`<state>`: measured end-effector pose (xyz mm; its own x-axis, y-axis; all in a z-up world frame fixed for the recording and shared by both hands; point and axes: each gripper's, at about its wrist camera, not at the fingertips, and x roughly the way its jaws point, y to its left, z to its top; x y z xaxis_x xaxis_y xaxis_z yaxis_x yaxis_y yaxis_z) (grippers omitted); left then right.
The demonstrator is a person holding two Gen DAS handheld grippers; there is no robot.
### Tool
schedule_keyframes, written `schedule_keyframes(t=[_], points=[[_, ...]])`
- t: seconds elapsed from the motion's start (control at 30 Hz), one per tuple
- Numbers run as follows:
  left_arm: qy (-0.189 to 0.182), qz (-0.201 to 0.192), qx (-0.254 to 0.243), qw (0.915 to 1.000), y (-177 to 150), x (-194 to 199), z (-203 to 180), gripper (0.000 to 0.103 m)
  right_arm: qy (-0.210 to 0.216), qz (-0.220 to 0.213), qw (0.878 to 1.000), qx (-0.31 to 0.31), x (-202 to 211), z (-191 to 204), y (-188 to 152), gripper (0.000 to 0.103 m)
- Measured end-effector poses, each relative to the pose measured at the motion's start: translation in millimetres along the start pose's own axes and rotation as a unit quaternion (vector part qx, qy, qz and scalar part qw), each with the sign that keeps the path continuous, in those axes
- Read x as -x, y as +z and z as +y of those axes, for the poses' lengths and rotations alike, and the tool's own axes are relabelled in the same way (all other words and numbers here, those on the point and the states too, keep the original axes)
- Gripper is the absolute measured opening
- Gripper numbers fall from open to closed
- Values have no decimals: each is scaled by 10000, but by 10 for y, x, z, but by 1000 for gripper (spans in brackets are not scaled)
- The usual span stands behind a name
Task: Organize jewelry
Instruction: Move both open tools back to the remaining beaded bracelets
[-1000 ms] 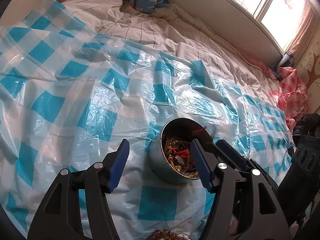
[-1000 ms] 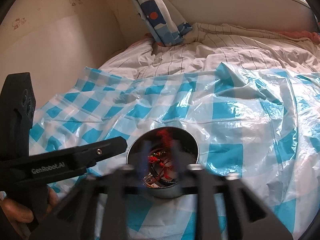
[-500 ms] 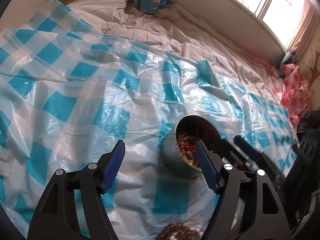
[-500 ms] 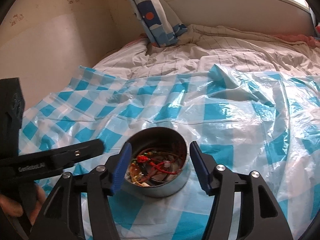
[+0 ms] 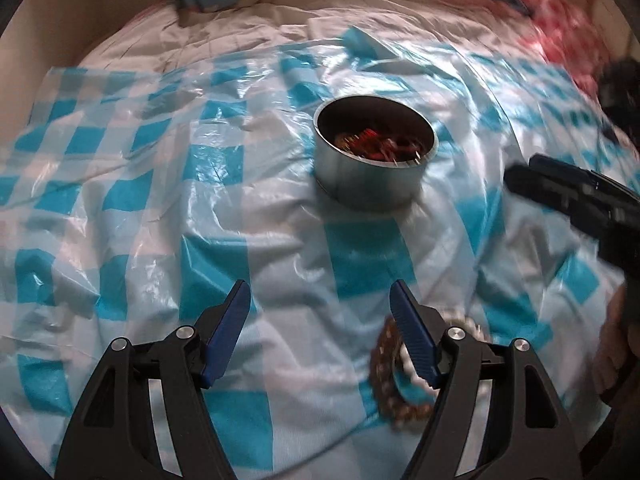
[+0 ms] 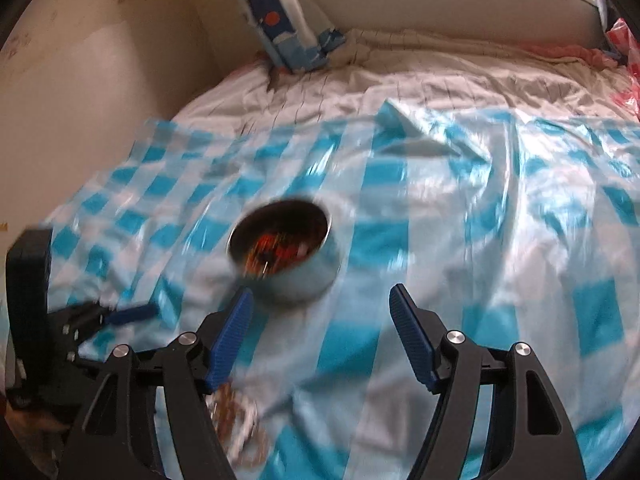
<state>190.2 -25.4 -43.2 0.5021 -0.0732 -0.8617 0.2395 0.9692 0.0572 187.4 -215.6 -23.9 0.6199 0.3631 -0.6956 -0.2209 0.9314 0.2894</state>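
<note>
Checked sheet [image 5: 132, 184] on bed; tin [image 5: 372, 168] contents blurred; both grippers [image 5: 320, 320] [image 6: 320, 320] apart, empty.

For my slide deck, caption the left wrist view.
Open left gripper above blue-checked plastic sheet, round metal tin of jewelry ahead, brown beaded bracelets beside its right finger.

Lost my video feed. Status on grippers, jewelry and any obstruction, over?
Left gripper open, empty. Right gripper open, empty. Metal tin upright, jewelry inside; beaded bracelets loose on checkered sheet beside left gripper. Nothing blocking them.
</note>
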Motion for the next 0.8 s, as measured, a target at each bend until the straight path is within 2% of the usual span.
schedule_keyframes(t=[0.17,0.4,0.43,0.67,0.73,0.8], points=[[-71,118,-13,9999,-174,66,-60,69,-65,437,9982,405,92,245,-429,68],[456,400,-378,9974,-442,25,-171,69,-444,807,9889,1164,-16,563,-743,68],[445,431,-381,9974,-477,34,-165,69,-513,894,9871,1224,-43,573,-774,68],[554,604,-401,9958,-673,123,-103,69,-1034,1083,9829,1071,84,375,-960,68],[711,624,-366,9948,-750,176,-64,69,-1451,1049,9782,1053,157,289,-998,68],[965,607,-299,9930,-801,218,-15,69,-1565,921,9794,880,248,211,-984,68]])
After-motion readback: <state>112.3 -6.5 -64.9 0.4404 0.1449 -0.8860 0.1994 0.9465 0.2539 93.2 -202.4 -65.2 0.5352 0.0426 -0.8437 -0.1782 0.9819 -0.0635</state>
